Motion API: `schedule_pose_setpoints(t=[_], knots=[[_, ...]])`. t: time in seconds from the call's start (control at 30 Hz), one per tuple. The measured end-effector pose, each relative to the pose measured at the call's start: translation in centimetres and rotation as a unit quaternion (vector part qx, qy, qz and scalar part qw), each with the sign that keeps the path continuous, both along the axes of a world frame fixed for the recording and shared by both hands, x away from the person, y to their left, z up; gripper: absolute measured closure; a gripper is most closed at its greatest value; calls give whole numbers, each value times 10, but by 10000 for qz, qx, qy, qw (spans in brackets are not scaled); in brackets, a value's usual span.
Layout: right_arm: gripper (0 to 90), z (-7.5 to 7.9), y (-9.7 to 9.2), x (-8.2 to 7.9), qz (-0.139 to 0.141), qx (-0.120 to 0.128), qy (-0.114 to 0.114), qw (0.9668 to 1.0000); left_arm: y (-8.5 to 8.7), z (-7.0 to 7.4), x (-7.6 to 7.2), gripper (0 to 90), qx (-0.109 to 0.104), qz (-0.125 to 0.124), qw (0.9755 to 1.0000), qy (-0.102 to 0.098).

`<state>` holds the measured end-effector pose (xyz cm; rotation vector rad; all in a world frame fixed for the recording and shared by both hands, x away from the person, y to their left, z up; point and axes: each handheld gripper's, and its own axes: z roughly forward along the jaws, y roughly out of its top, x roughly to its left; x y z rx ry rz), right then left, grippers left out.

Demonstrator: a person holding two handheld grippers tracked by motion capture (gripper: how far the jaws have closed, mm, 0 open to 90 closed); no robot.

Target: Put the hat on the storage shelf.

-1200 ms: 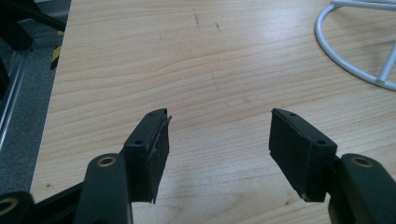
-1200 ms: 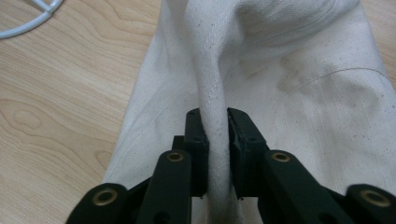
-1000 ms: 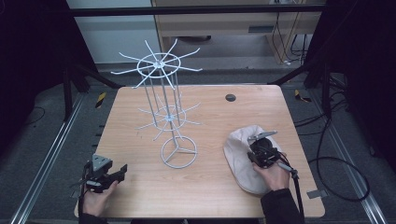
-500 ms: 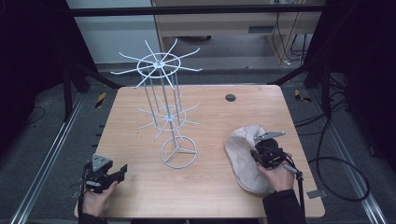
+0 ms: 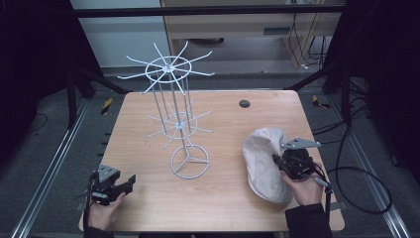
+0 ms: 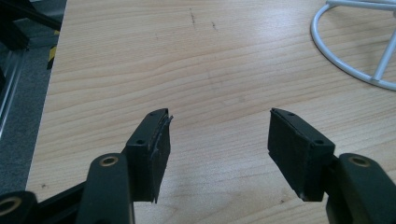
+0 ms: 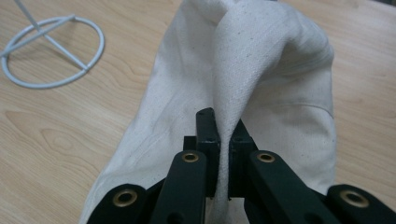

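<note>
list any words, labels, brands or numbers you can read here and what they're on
None can be read. The cream cloth, the white wire rack, the wooden table and both pairs of black jaws carry no print. The yellow-and-black striped floor markers are hazard stripes, not text.

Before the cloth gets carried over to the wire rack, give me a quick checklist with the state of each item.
1. Right gripper pinches a fold of the cloth: ok.
2. Cloth fully off the table: not ok, most of it lies on the wood.
3. Left gripper open with nothing between its jaws: ok.
4. Wire rack upright, its base ring flat on the table: ok.
5. Rack prongs bare: ok.
6. Grip deep enough to carry the cloth: cannot tell.
</note>
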<state>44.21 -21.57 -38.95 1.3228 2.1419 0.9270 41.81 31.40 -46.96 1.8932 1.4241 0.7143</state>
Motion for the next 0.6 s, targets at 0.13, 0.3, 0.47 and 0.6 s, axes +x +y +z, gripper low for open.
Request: schedule_pose_setpoints(t=[0.13, 0.3, 0.47, 0.6], knots=[[878, 9, -1, -6, 46, 95, -285, 9995, -1, 0, 0, 392, 8, -12, 10000, -4], [878, 20, 0, -14, 178, 245, -675, 9973, 0, 0, 0, 392, -1, -3, 10000, -8], [878, 30, 3, -22, 325, 400, -1119, 9924, 0, 0, 0, 392, 7, -2, 10000, 4], [878, 36, 9, -26, 501, 505, -1264, 9894, 0, 0, 0, 392, 2, -3, 10000, 7]])
